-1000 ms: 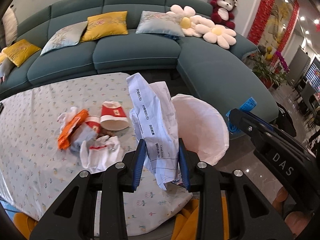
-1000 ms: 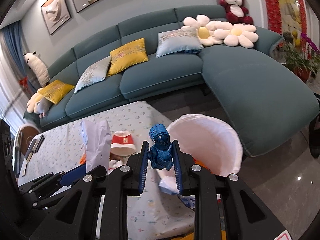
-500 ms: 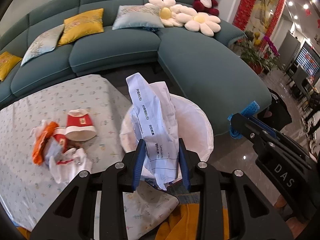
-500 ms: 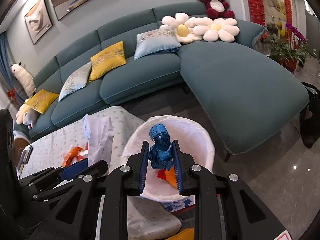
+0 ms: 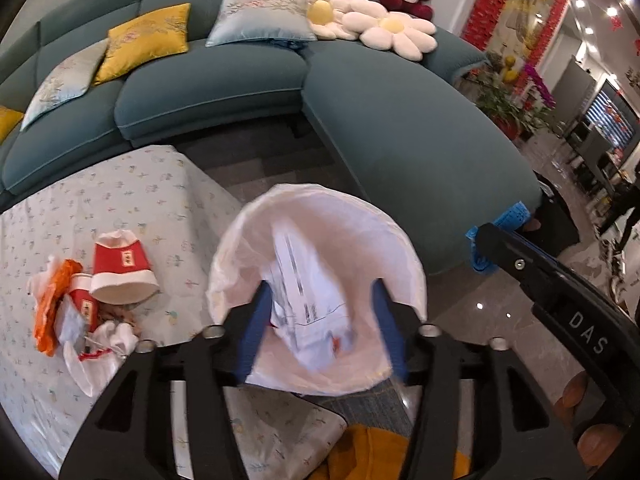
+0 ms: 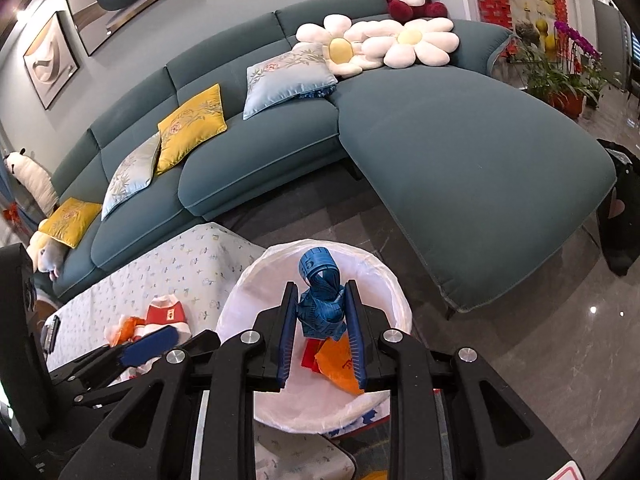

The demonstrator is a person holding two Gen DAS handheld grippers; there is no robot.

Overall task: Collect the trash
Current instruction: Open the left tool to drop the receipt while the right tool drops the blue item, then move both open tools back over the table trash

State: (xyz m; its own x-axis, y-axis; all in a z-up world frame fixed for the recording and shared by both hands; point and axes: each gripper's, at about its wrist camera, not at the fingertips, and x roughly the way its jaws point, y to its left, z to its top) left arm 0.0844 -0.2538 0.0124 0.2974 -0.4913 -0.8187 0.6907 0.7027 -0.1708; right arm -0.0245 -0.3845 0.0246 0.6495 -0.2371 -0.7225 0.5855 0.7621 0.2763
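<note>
A bin lined with a white bag (image 5: pixel 352 216) (image 6: pixel 400 304) stands on the floor beside the table. My left gripper (image 5: pixel 320 320) is open above it, and a white printed paper (image 5: pixel 308 300), blurred, lies loose between its jaws inside the bag. My right gripper (image 6: pixel 322 320) is shut on a crumpled blue measuring tape (image 6: pixel 320 300) over the bin. Red and orange scraps (image 6: pixel 332 360) lie in the bag. A red paper cup (image 5: pixel 120 268), an orange wrapper (image 5: pixel 48 312) and white wrappers (image 5: pixel 100 348) lie on the table.
The table (image 5: pixel 120 200) has a flowered cloth and stands left of the bin. A teal corner sofa (image 5: pixel 400 128) with cushions curves behind and to the right. A yellow seat (image 5: pixel 384 456) shows below the left gripper. Glossy floor (image 6: pixel 540 340) lies to the right.
My left gripper has opened and let go of the white paper, which has dropped into the bag. Both grippers have moved further over the bin. The right gripper still holds the blue tape.
</note>
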